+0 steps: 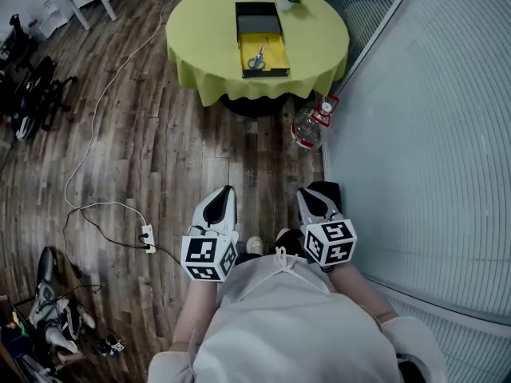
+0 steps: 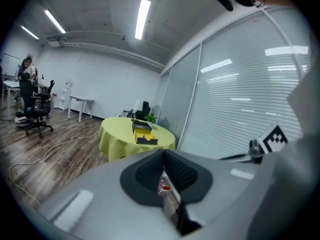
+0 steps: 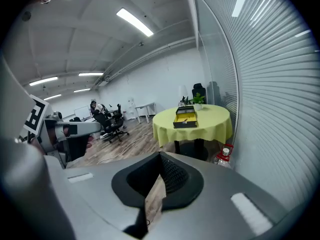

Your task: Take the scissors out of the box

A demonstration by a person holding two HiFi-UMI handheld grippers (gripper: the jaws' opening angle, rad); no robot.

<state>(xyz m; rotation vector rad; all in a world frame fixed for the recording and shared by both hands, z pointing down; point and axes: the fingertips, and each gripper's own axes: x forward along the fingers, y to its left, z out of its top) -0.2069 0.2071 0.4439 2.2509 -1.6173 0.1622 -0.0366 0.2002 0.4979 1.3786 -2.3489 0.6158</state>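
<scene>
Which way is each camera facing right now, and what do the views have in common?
Head view: on the person's head, looking steeply down at the wood floor, yellow table far ahead; torso, left gripper and right gripper show.
Left gripper view: rides the left gripper, looks along its shut jaws toward the table.
Right gripper view: rides the right gripper, looks along its shut jaws toward the table beside the glass wall.
Shared: all three show the open box on the table.
</scene>
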